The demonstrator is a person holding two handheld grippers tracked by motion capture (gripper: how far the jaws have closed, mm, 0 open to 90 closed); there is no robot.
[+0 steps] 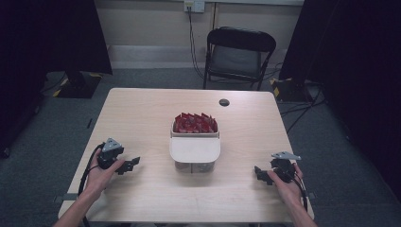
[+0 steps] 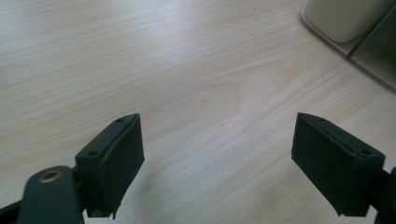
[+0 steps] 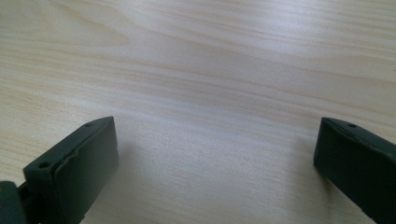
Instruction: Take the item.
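readable text: none you can make out | red packets (image 1: 195, 123) in the box at 12 o'clock of table centre: print too small for you to read | box lid (image 1: 195, 149): blank | gripper jaws: unmarked

Looks like a lab/recording room: bare wood table (image 1: 142, 113), black curtains (image 1: 52, 33) both sides, grey carpet (image 1: 156, 78), folding chair (image 1: 239, 54), cables (image 1: 193, 42) to wall socket (image 1: 194, 5).

I see a clear box (image 1: 195, 150) mid-table, its white lid (image 1: 195, 148) half covering it, red packets (image 1: 195, 123) standing inside.
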